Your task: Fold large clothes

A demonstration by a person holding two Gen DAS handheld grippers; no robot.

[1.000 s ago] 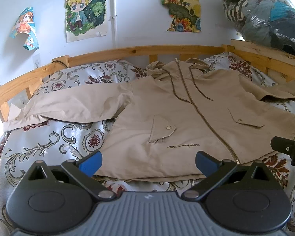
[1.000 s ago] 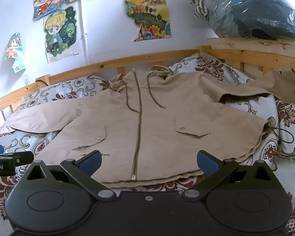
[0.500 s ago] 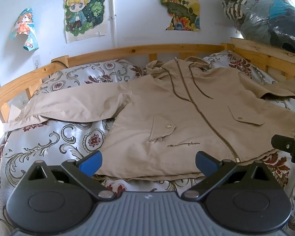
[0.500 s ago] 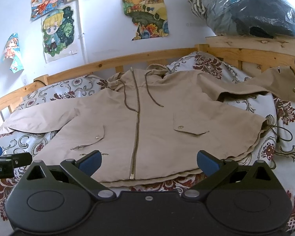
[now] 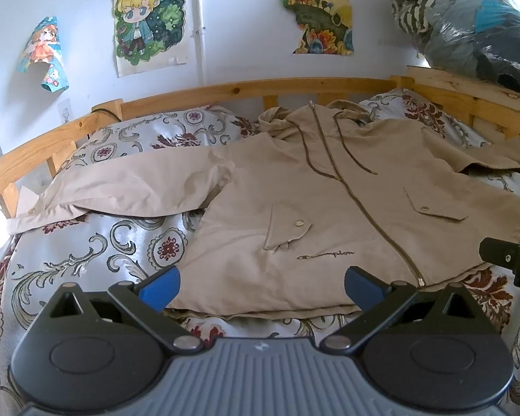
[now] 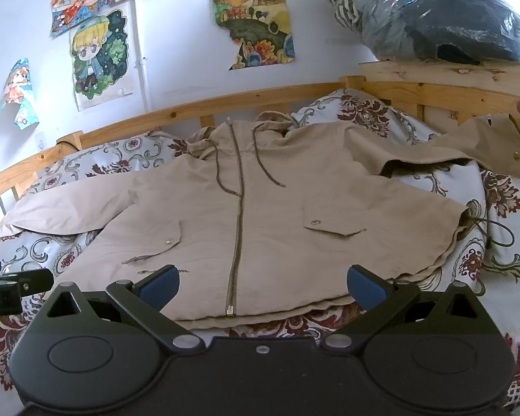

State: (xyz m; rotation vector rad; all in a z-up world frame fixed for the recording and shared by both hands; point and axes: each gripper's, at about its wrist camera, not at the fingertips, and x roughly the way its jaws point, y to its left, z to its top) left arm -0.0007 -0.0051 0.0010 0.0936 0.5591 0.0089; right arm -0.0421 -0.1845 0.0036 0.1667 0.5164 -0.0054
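Jacket (image 5: 329,215) lying flat and front-up on the floral bedspread (image 5: 97,249), zipped, hood toward the wooden headboard (image 5: 225,90), hem toward both tongs. Lying with the long axis crosswise, sleeve tip to sleeve tip, and the zipper (image 6: 238,215) running straight away from the cameras.

Left gripper (image 5: 261,282) hovering just short of the hem, jaws spread wide, holding nothing; facing the hem's left half, with the logo and left pocket directly ahead. Right gripper (image 6: 262,282) likewise wide and empty, hovering just before the hem near the zipper's lower end.

Left sleeve (image 5: 128,187) stretching far out to the left across the bedspread, cuff near the bed's edge. Right sleeve (image 6: 468,145) reaching out to the right and draping up over a pillow toward the side rail.

Probably turning on this: each sleeve lying outward and farther up the bed than the gripper on its side, the left sleeve nearer the left gripper, the right sleeve nearer the right. Likely calling for reaching outward and forward to a cuff, then carrying it inward across the chest toward the zipper. No fold yet made, judging by the spread-out lie.
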